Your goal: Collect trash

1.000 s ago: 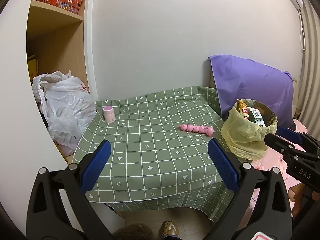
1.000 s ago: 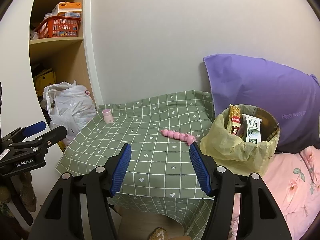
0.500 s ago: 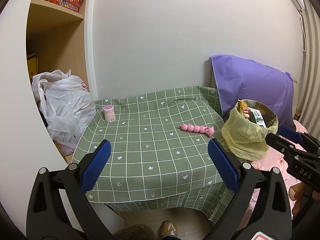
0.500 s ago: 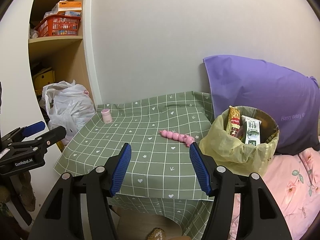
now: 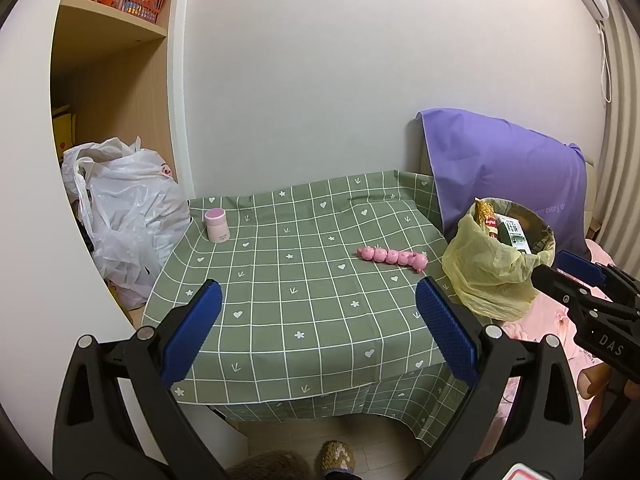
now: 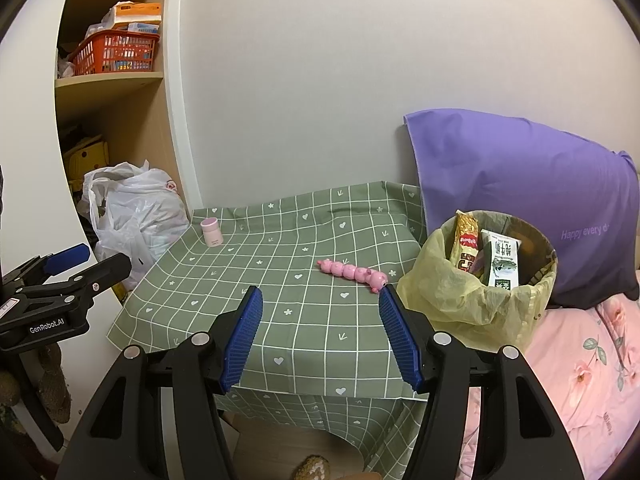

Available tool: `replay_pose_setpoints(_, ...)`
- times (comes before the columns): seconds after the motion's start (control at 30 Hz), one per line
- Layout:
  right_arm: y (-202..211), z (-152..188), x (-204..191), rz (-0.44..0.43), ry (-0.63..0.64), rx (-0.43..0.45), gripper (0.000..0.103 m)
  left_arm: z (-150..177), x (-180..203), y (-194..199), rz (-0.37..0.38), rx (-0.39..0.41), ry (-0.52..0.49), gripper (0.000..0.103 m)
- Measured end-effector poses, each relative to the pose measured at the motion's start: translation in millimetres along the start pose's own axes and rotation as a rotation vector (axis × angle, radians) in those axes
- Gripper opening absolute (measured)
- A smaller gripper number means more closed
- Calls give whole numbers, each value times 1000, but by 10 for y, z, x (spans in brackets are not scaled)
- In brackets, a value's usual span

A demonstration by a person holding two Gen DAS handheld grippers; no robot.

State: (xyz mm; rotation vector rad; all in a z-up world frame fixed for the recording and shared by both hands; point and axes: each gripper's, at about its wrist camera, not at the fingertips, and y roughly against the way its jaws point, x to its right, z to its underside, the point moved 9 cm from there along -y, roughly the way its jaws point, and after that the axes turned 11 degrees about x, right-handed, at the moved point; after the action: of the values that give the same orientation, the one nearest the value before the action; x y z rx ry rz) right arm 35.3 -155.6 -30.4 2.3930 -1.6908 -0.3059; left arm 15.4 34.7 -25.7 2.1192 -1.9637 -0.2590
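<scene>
A bin with a yellow liner (image 6: 452, 300) (image 5: 488, 280) stands off the table's right edge, on pink bedding. A gold snack wrapper (image 6: 464, 244) and a green-and-white carton (image 6: 502, 258) stick up out of it. On the green checked tablecloth (image 5: 280, 300) lie a pink caterpillar toy (image 5: 392, 257) (image 6: 352, 271) near the bin and a small pink jar (image 5: 216, 225) (image 6: 211, 232) at the far left. My left gripper (image 5: 318, 304) and my right gripper (image 6: 320, 308) hover open over the table's near edge, with nothing between their fingers.
A white plastic bag (image 6: 132, 216) bulges left of the table under wooden shelves holding a red basket (image 6: 116, 54). A purple pillow (image 6: 520, 184) leans on the wall behind the bin. A slippered foot (image 5: 338, 454) shows on the floor below.
</scene>
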Motion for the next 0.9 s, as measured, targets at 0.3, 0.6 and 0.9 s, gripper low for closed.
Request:
replay_pose_setpoints(0.3,2,6,2,3,1,-1,57,3,7,8,7,3,-10,93)
replay_pose_setpoints(0.6,-34,60,-10,4,-3,-13,57,54,67,-29,33,-13,-15,93)
replay_pose_setpoints(0.9,-488,121,59,-5,-6,-68,57,253,49,-528,39,-120,15,93)
